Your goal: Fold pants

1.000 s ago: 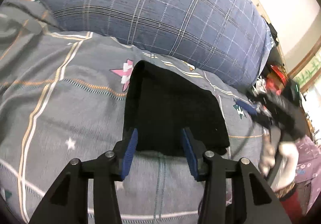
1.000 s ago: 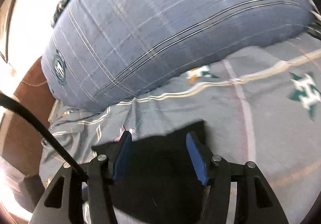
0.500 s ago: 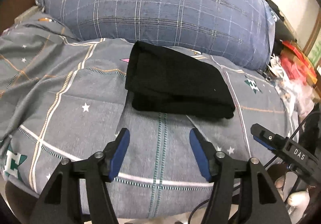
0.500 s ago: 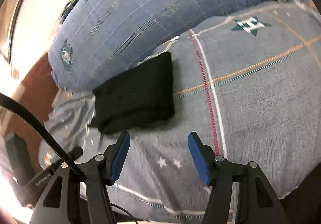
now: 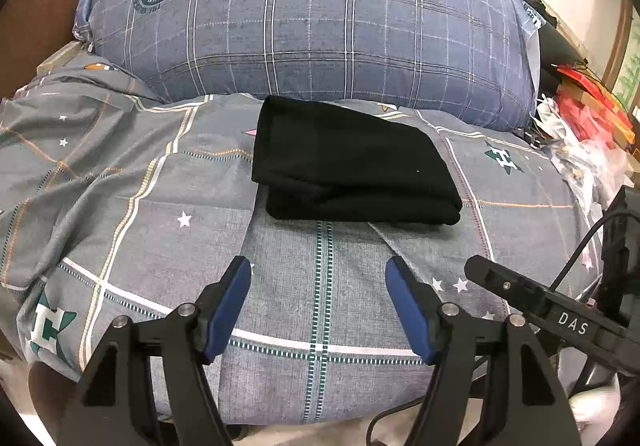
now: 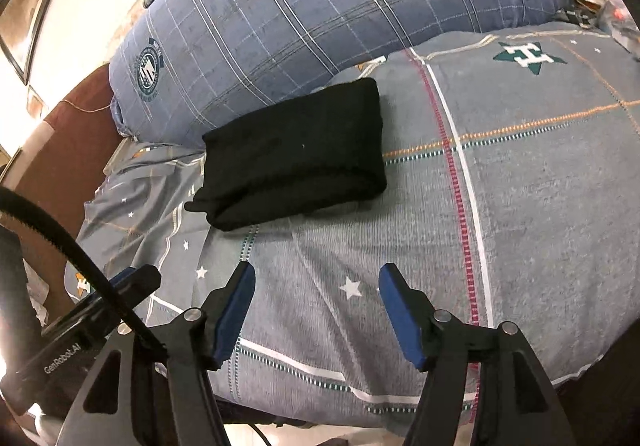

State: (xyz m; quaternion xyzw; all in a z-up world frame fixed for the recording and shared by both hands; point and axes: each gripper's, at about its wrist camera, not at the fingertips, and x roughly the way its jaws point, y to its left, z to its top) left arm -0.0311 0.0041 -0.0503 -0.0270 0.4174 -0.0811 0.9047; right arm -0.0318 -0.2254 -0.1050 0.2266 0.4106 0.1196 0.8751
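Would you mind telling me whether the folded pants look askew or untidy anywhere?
Mostly tidy: the black pants lie folded on the bedspread. Only their lower layer pokes out slightly at one corner.

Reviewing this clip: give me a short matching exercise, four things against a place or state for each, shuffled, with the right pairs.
Things:
1. pants
2. pillow
3. left gripper
4. bedsheet

Descriptions:
A. blue plaid, behind the black bundle
B. grey, with stars and stripes
C. black, folded into a compact stack
D. open, holding nothing

Pairs: 1-C, 2-A, 3-D, 4-B
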